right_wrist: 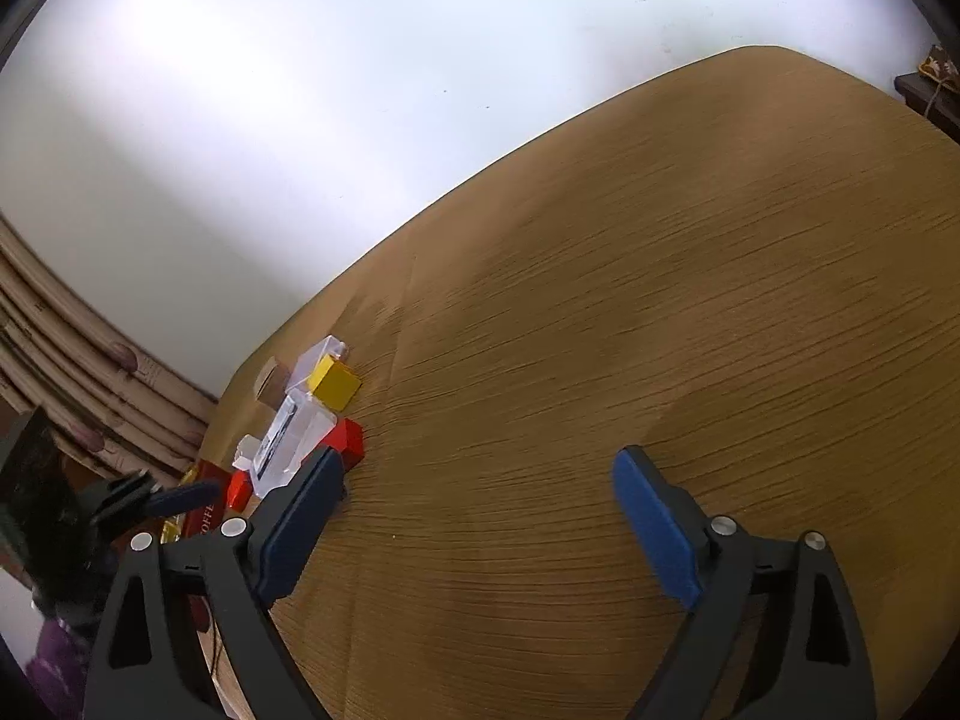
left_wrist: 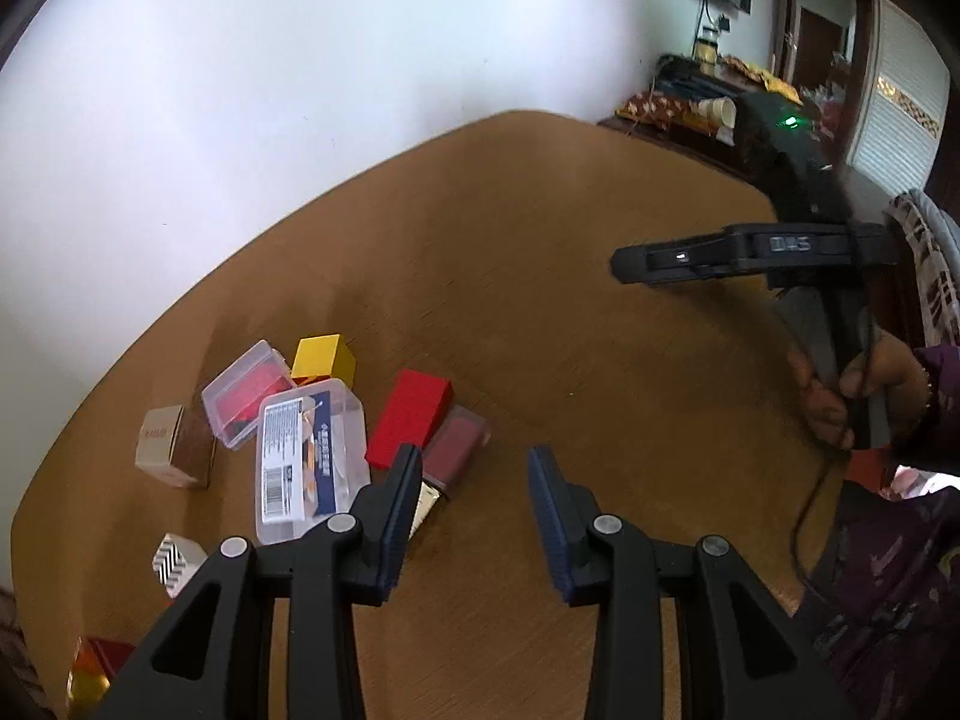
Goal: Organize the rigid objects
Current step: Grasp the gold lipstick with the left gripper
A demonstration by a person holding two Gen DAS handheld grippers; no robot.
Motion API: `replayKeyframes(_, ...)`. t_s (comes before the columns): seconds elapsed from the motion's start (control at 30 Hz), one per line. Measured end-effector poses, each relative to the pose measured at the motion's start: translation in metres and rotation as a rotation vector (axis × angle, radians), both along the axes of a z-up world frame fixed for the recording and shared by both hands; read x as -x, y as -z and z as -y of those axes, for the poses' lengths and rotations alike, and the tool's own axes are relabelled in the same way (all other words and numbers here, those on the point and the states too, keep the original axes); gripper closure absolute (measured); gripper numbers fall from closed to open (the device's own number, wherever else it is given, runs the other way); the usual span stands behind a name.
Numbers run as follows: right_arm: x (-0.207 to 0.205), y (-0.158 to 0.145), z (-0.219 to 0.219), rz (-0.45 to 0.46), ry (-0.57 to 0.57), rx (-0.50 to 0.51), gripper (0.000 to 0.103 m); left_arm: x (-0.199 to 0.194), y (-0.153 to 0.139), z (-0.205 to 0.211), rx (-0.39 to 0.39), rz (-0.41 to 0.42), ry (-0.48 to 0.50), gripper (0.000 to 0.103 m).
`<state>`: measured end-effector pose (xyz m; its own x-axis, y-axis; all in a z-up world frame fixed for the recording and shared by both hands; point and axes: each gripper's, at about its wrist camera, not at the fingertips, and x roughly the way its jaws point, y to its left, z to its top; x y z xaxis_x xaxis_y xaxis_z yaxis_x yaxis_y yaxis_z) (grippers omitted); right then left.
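Small boxes lie in a cluster on the brown table (left_wrist: 540,300): a yellow box (left_wrist: 324,355), a red box (left_wrist: 411,417), a dark red box (left_wrist: 456,447), a clear case with red contents (left_wrist: 246,393), a clear labelled case (left_wrist: 309,456), a tan carton (left_wrist: 171,447) and a striped box (left_wrist: 174,561). My left gripper (left_wrist: 474,513) is open and empty, just right of the dark red box. My right gripper (right_wrist: 480,525) is open and empty over bare table; the yellow box (right_wrist: 335,384) and the labelled case (right_wrist: 288,441) lie to its left. It shows from the side in the left wrist view (left_wrist: 654,261).
A red and gold box (left_wrist: 90,669) lies at the table's near left edge. A white wall runs behind the table. A low cabinet with cups and clutter (left_wrist: 708,102) stands at the far right. The person's hand (left_wrist: 840,390) holds the right gripper's handle.
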<state>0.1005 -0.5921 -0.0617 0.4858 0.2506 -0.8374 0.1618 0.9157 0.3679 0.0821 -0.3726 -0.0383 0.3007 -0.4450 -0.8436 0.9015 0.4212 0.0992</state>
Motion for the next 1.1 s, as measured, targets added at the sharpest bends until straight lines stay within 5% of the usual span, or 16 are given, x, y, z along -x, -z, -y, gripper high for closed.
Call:
replayKeyframes(0.5,0.001,0.001,0.015,0.003,0.021,-0.086,0.009,-0.029,0.042,0.018,-0.179,-0.064,0.031,0.066)
replayKeyframes(0.6,0.0,0.0,0.013,-0.001,0.014,-0.076,0.008,-0.035,0.042,0.015,-0.141,-0.091,0.0,0.067)
replayKeyframes(0.67,0.0,0.001,0.011,-0.005,0.011,-0.073,0.007,-0.043,0.041,0.009,-0.101,-0.123,-0.065,0.093)
replayKeyframes(0.73,-0.002,0.002,0.009,-0.011,0.0,-0.069,0.006,-0.048,0.04,0.0,-0.055,-0.19,-0.116,0.103)
replayKeyframes(0.9,-0.018,0.007,-0.005,-0.068,-0.133,-0.084,0.006,-0.028,0.05,-0.02,-0.04,-0.173,-0.181,0.103)
replayKeyframes(0.97,-0.026,0.007,-0.01,-0.081,-0.178,-0.023,0.006,-0.019,0.046,-0.022,-0.042,-0.075,-0.163,0.103)
replayKeyframes(1.1,-0.025,0.011,-0.006,-0.085,-0.179,-0.002,0.007,-0.01,0.027,-0.017,-0.047,-0.061,-0.089,0.096)
